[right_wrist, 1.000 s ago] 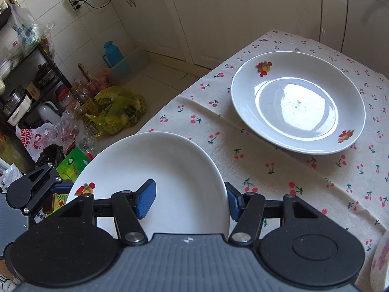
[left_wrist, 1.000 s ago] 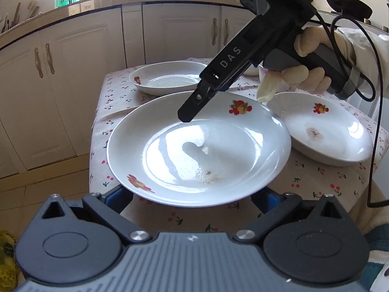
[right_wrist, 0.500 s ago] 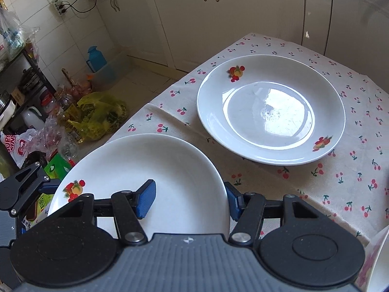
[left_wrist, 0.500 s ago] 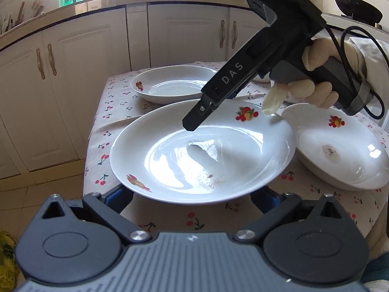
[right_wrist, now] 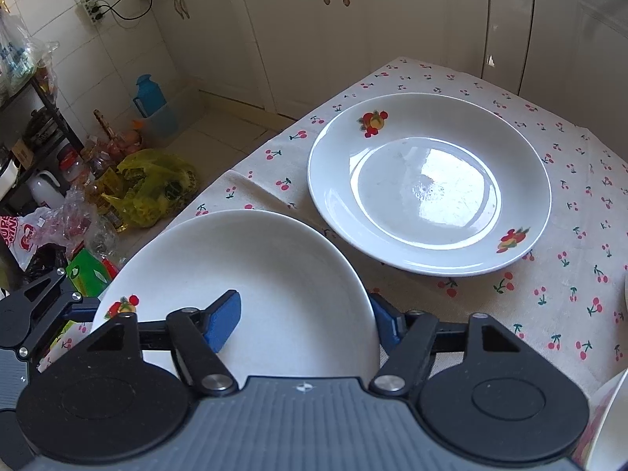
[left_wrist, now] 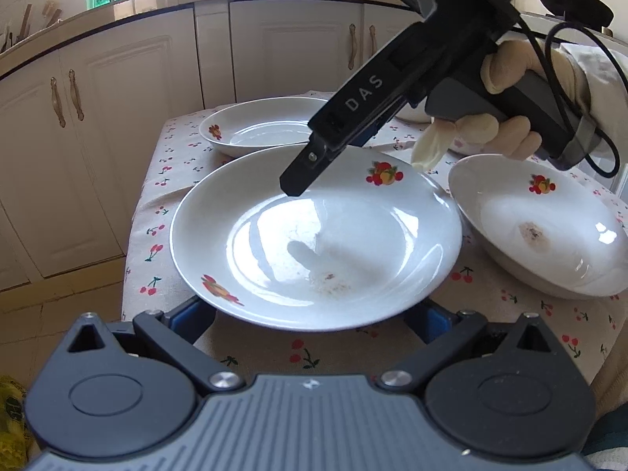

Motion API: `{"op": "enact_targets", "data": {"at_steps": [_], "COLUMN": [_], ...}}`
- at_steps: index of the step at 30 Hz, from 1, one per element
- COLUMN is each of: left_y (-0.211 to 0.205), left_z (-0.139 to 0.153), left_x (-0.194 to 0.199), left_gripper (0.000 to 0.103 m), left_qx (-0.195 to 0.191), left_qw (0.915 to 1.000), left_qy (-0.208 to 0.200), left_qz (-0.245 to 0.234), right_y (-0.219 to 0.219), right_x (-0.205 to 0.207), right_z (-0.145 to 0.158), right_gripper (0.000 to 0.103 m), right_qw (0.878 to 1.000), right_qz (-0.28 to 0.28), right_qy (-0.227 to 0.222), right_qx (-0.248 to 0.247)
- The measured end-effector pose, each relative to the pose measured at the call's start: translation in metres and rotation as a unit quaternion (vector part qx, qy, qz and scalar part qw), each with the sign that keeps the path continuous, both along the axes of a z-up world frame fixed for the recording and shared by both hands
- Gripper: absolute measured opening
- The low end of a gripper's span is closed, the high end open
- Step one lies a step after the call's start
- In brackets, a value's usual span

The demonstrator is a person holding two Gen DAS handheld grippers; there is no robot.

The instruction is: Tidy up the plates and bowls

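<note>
Kitchen with cream cabinets (left_wrist: 129, 125) all round, and a small worktop (right_wrist: 565, 274) under a cherry-print cloth. The landmark is the big fruit-print plate (left_wrist: 314, 235), sitting at the worktop's near edge in the left wrist view. A second plate (left_wrist: 263, 125) is behind it, toward the cabinets, and a bowl (left_wrist: 537, 227) with a brown smudge inside sits just beside it on the right.

The left gripper (left_wrist: 310, 314) has its blue pads on either side of the big plate's near rim, under the edge; can't tell if they actually press on it. The right gripper (right_wrist: 304, 320) comes down over the plate's far rim, held by a gloved hand (left_wrist: 506, 110). Its jaws are opening, with the rim between them: one pad inside the dish, the other outside, neither squeezing it.
</note>
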State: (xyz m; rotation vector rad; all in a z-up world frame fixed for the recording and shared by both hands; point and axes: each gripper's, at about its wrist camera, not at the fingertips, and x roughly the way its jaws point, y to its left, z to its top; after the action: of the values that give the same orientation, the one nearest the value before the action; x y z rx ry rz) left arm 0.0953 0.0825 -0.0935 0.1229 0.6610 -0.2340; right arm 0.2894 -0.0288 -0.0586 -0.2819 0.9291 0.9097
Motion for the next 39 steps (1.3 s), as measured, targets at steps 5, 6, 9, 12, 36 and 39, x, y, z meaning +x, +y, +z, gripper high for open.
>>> {"op": "enact_targets", "data": {"at_steps": [5,6,9,12,36,39], "left_y": [0.004,0.005,0.006,0.003,-0.071,-0.079], "left_z": [0.007,0.01,0.019,0.03,0.05,0.048], "left_x": [-0.011,-0.014,-0.023,-0.033,-0.075,-0.074], "left_gripper": [0.102,0.102,0.102,0.102,0.102,0.102], "left_qx": [0.007,0.007,0.006,0.006,-0.022,-0.021], "left_qw": [0.9999,0.9999,0.9997,0.9992,0.9977,0.9974], "left_qy": [-0.007,-0.008,-0.017,-0.031,-0.047,-0.041], "left_qz": [0.008,0.012,0.018,0.023,-0.045,-0.056], "right_y": [-0.011,-0.015,-0.025,-0.036,-0.167,-0.183], "right_x": [-0.014,-0.018,-0.029,-0.046,-0.208,-0.213], "right_z": [0.018,0.022,0.032,0.041,0.023,0.014], "right_gripper": [0.098,0.1,0.102,0.103,0.103,0.103], "right_qw": [0.999,0.999,0.998,0.996,0.971,0.969], "right_qz": [-0.006,-0.01,-0.022,-0.031,-0.154,-0.171], "right_qy": [-0.032,-0.04,-0.057,-0.082,-0.183,-0.176], "right_qx": [0.004,0.004,0.009,0.008,0.019,0.021]}}
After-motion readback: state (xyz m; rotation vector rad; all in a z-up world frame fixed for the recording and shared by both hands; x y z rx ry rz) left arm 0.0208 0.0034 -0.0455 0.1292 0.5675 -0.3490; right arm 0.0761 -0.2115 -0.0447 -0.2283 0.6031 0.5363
